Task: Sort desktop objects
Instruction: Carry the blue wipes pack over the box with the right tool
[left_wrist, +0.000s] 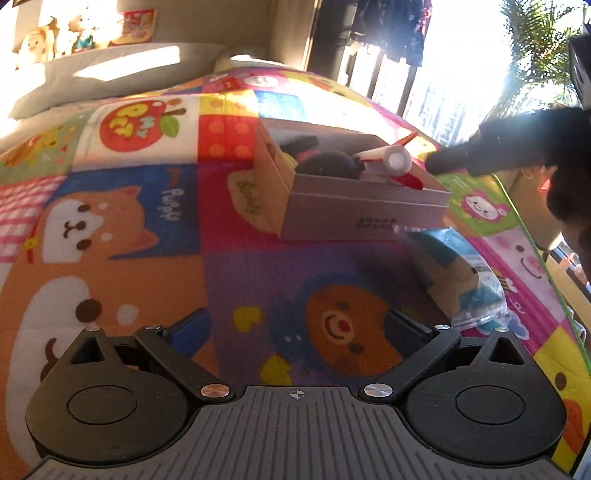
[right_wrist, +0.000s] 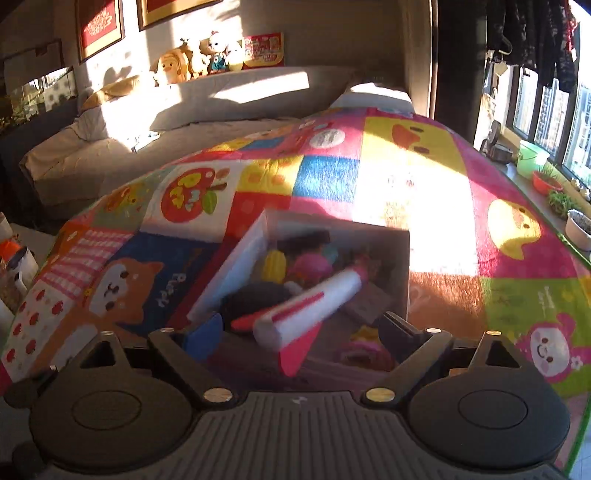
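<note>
A grey cardboard box (left_wrist: 362, 210) stands on a colourful cartoon play mat (left_wrist: 147, 229). A white and red toy rocket (left_wrist: 391, 162) lies across its top, over several dark and coloured toys. A clear plastic packet with blue print (left_wrist: 469, 280) lies on the mat in front of the box. My left gripper (left_wrist: 295, 328) is open and empty, low over the mat, short of the box. My right gripper (right_wrist: 299, 332) is open, just above the box (right_wrist: 236, 266); the rocket (right_wrist: 314, 306) lies between its fingers, apart from both. The right gripper's dark body (left_wrist: 517, 144) shows at the box's right.
A grey sofa (right_wrist: 184, 122) with plush toys (right_wrist: 199, 55) on its back stands beyond the mat. A window sill with a green bucket (right_wrist: 530, 157) and bowls runs along the right. Cups stand off the mat's left edge (right_wrist: 18, 266). A cardboard carton (left_wrist: 532, 206) sits right of the mat.
</note>
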